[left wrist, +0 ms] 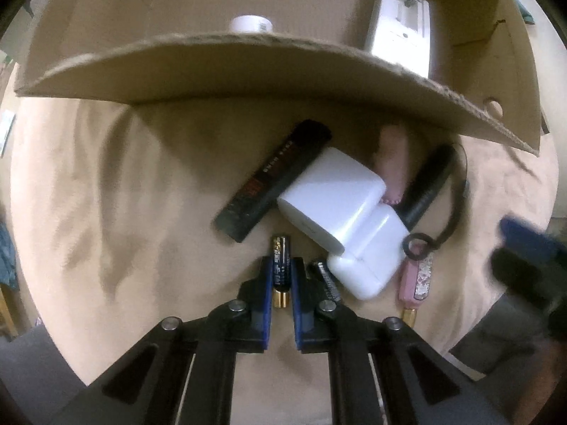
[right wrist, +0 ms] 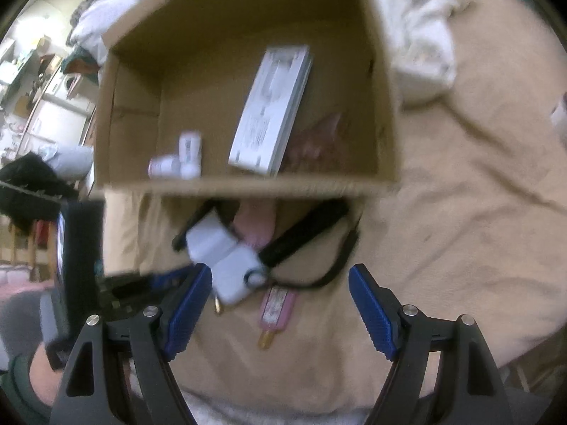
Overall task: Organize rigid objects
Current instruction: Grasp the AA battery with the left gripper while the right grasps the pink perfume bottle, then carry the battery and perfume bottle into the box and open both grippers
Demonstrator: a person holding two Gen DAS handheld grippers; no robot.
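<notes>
The left claw [left wrist: 282,276], low in the middle, squeezes one black-and-gold battery [left wrist: 281,265]; its writing is too small to read. A second battery [left wrist: 326,281] lies just right. Two white chargers [left wrist: 349,219] sit above. The right claw [right wrist: 280,304] hangs wide open, holding nothing. The cardboard box [right wrist: 244,186] fills the top.

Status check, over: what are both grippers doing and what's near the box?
Left gripper shut on battery. Right gripper open, empty, above pink keychain. White chargers crowd the battery. Cardboard box just beyond.
</notes>
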